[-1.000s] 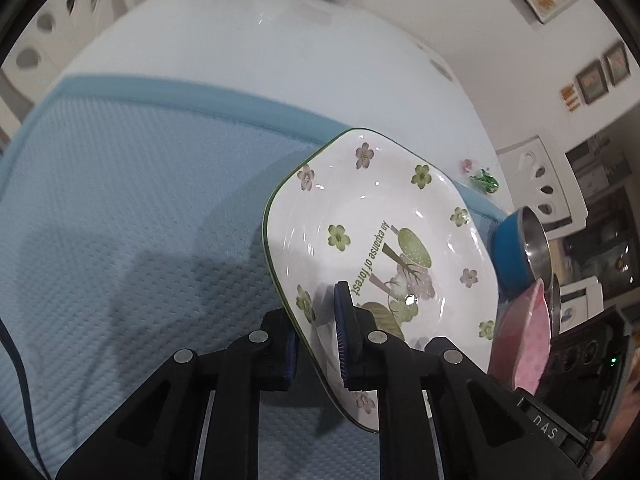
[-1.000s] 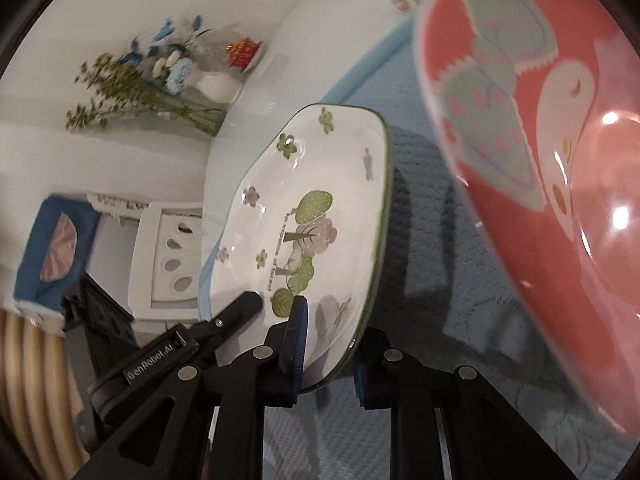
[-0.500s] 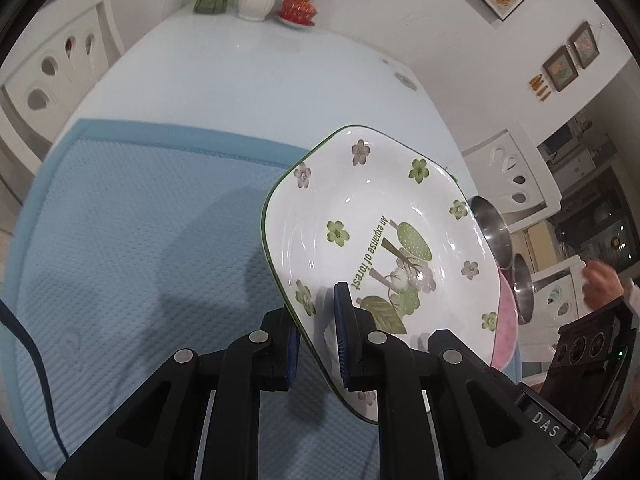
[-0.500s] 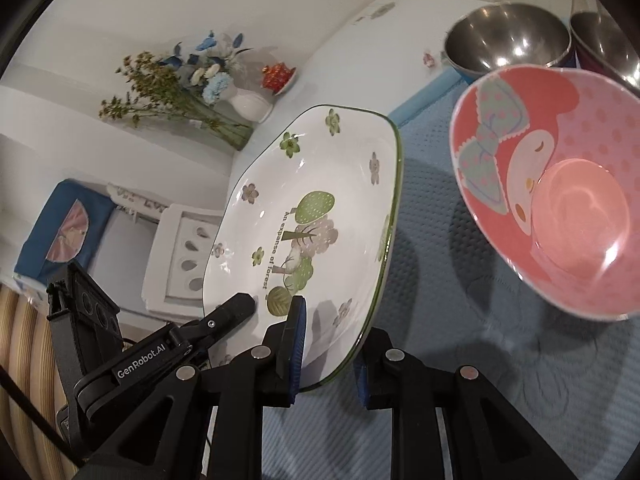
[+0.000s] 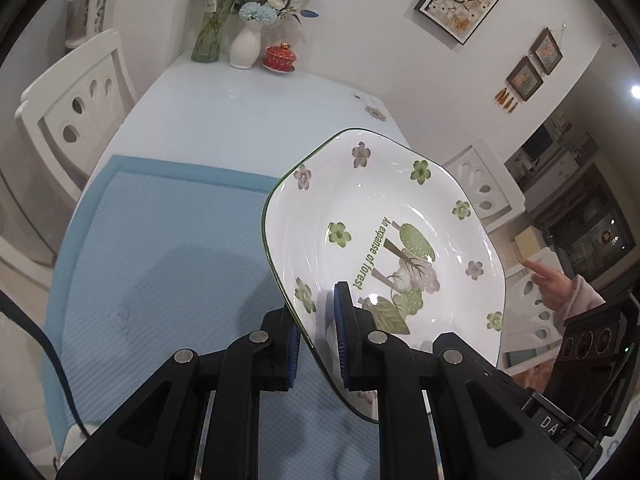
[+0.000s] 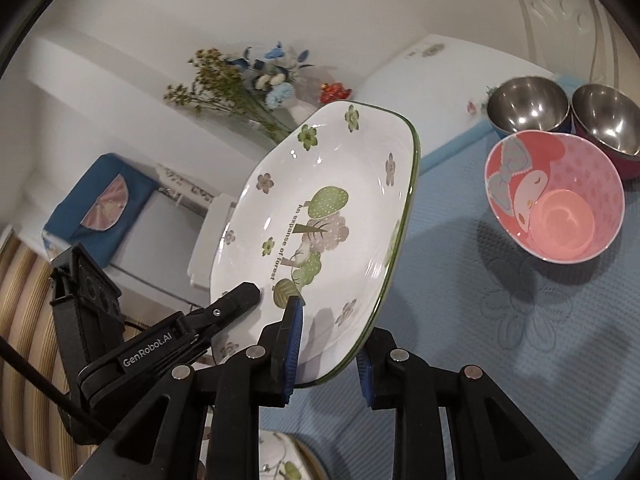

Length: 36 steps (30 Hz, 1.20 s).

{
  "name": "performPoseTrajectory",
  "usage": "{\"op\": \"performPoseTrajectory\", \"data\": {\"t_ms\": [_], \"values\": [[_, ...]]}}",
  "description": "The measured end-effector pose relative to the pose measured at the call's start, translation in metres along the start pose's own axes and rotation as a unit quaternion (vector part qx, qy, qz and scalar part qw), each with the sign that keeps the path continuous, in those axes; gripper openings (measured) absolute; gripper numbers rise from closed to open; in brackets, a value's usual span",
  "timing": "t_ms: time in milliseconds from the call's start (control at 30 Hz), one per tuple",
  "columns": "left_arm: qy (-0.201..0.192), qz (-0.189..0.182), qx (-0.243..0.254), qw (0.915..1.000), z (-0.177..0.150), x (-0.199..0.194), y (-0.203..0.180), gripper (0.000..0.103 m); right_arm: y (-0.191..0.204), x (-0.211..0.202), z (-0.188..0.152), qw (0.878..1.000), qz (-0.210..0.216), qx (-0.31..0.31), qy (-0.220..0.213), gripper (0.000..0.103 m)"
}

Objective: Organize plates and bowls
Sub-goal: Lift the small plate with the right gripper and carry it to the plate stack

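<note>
A white plate with a green rim and a flower and tree print (image 5: 384,248) is held tilted in the air above the blue mat (image 5: 168,264). My left gripper (image 5: 318,344) is shut on its near rim. My right gripper (image 6: 326,344) is shut on the opposite rim of the same plate (image 6: 320,224). In the right wrist view a pink cartoon bowl (image 6: 556,196) stands on the mat, with two steel bowls (image 6: 528,106) behind it. Part of another flowered plate (image 6: 280,460) shows at the bottom edge.
The light blue table (image 5: 248,108) carries a vase of flowers (image 5: 244,44) and a red lidded cup (image 5: 280,58) at its far end. White chairs (image 5: 76,104) stand around it. A person's hand (image 5: 556,284) shows at the right.
Both grippers have lifted the plate higher above the mat. The pink bowl and steel bowls now look farther away in the right wrist view.
</note>
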State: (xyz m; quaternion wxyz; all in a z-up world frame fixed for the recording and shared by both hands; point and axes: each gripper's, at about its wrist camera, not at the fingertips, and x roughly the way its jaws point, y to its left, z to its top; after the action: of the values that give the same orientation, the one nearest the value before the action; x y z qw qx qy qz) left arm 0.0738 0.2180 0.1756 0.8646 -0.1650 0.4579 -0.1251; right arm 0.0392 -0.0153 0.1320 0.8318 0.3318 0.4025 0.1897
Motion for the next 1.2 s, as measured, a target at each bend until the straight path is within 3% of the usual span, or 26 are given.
{"op": "performPoseTrajectory", "data": {"t_ms": [233, 400, 900, 1200], "values": [[-0.005, 0.029, 0.034, 0.999, -0.011, -0.03, -0.008, 0.012, 0.012, -0.016, -0.026, 1.0, 0.02, 0.014, 0.0, 0.024], [0.001, 0.026, 0.041, 0.9988, -0.027, -0.049, -0.001, 0.012, 0.022, -0.027, -0.052, 1.0, 0.018, 0.012, -0.004, 0.024], [-0.037, 0.049, 0.019, 0.998, -0.103, -0.121, -0.005, 0.012, 0.045, -0.084, -0.127, 0.999, 0.04, -0.024, 0.001, 0.025], [-0.039, 0.061, -0.018, 0.9972, -0.146, -0.152, 0.024, 0.012, 0.062, -0.089, -0.18, 0.998, 0.048, -0.031, 0.031, 0.025]]}}
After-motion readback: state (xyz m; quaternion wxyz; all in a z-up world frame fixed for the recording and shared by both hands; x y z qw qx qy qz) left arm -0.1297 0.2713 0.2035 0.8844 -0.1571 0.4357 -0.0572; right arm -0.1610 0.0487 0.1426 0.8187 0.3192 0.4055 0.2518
